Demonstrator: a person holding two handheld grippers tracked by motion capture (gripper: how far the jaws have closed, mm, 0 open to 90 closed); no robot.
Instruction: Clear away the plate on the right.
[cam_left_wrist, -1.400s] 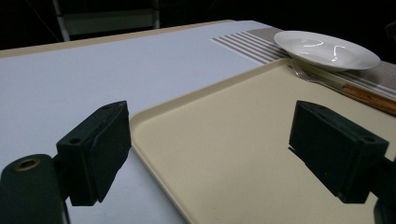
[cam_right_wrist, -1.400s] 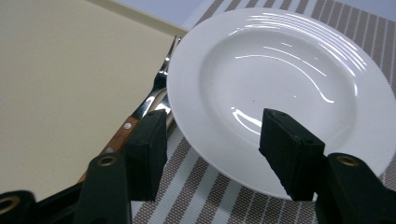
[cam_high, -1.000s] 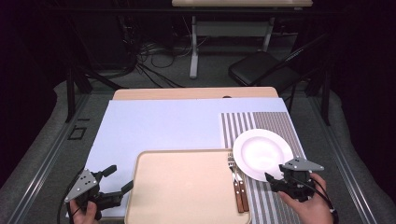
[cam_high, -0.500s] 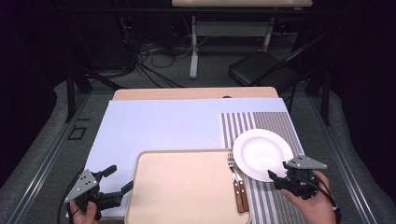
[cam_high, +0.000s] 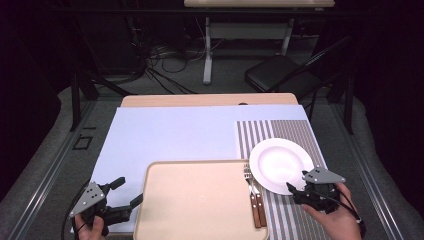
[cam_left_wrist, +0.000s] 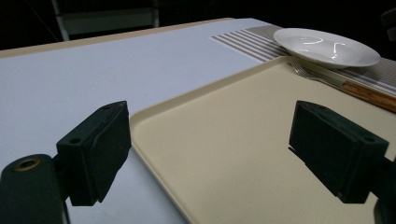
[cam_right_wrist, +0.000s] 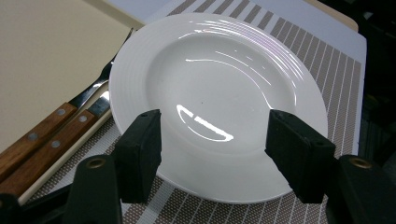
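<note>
Plate (cam_high: 281, 163) on striped mat (cam_high: 295, 137) at table's near right, just beside tray (cam_high: 200, 200) with fork (cam_high: 248, 176) and knife (cam_high: 258, 205) between, rim framed by wide-open, empty right hand-held gripper (cam_high: 295, 190); left hand-held gripper (cam_high: 127, 192) likewise open and empty at tray's left edge, blue cloth (cam_high: 175, 135) free beyond.

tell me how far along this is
Nothing looks moved yet: the white plate rests on the striped placemat, and the tray is bare. The right gripper is open at the plate's near rim. The left gripper waits open at the tray's corner. Grasping and lifting remain.
</note>
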